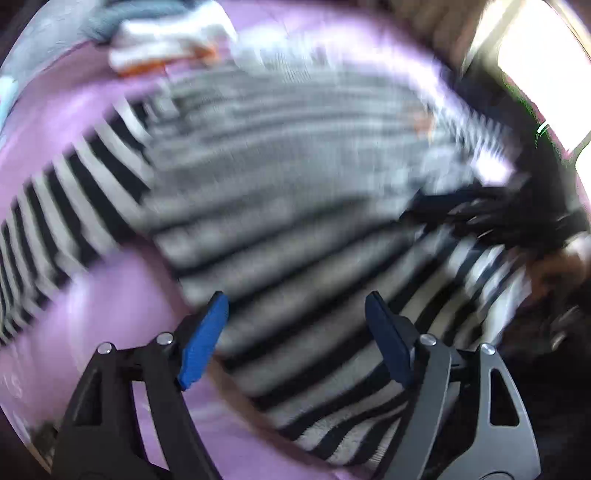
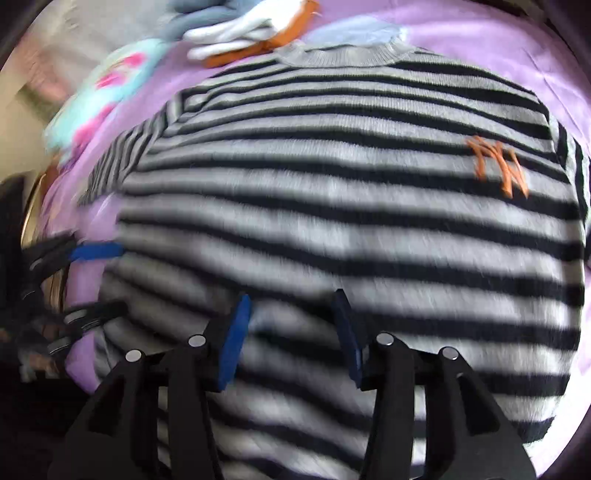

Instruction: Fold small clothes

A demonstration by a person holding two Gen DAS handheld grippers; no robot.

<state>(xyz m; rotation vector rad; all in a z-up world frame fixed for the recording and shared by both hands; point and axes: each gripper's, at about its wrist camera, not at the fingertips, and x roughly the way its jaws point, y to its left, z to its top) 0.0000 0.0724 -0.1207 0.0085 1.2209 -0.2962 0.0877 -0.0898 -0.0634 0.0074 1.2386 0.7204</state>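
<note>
A grey-and-black striped sweater (image 2: 332, 206) lay spread flat on a lilac sheet (image 2: 498, 40), its collar (image 2: 336, 55) at the far end and an orange emblem (image 2: 498, 164) stitched on the chest towards the sweater's right edge in the right wrist view. One sleeve (image 1: 62, 206) stretched out across the sheet on the left of the sweater's body in the left wrist view, though that view was heavily blurred.

The right gripper (image 2: 291, 332) hung over the sweater's lower part, its blue pads (image 2: 236, 339) spread apart with striped knit showing between them; nothing was pinched. The left gripper (image 1: 295, 339) was over the sweater's hem near its side edge, likewise released, its pads (image 1: 203, 343) wide apart and empty. Whether either gripper touched the fabric could not be told.

Beyond the collar lay a pile of folded clothes (image 2: 240, 33), white and orange with something grey-blue behind. To the left of the sweater's shoulder sat a pale turquoise cloth with pink marks (image 2: 107, 96). A light blue piece (image 2: 354, 33) lay just behind the collar.
</note>
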